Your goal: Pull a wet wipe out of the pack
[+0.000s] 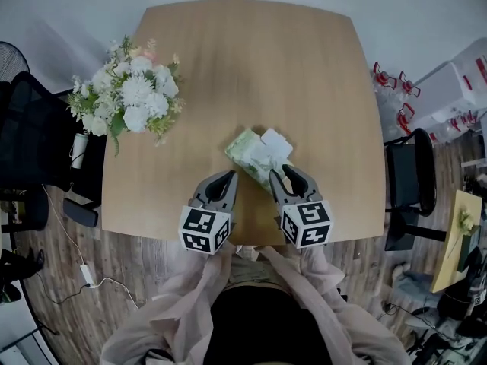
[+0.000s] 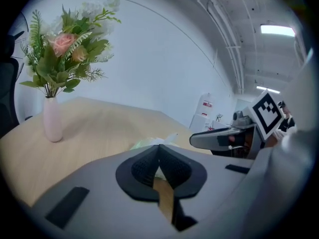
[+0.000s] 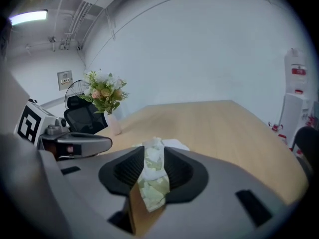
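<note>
Starting at the left, there's a bouquet of white and pale pink flowers (image 1: 133, 93) in a slim pale pink vase (image 2: 52, 121) on the rounded light wooden table (image 1: 251, 52). I'll use that bouquet as the reference for everything. Right of the bouquet and closer to the person, the grey left gripper (image 1: 230, 176) with black ribbed pads sits low over the table, tips pinched together and nothing in them. Through the slit under the tips you only get table and a sliver of green. Next over, also on the person's side of the bouquet, the soft green-and-white plastic wet-wipe pack (image 1: 249, 154) lies flat on the table. A white tuft (image 1: 275, 139) pokes up on its far-right side (flap or wipe, can't say). The pack's long axis runs diagonally, from the end nearest the bouquet down toward the person's right. Farthest right of the bouquet is the right gripper (image 1: 283, 172), jaws spread wide. Its own view has the pack lined up dead centre in the gap, and the pads don't look to be squeezing it. My guess is the right one is nearer, already over the pack's near end, with the tuft just ahead along that axis. The left one sits beside the long edge, handy for pinning the pack down.
</note>
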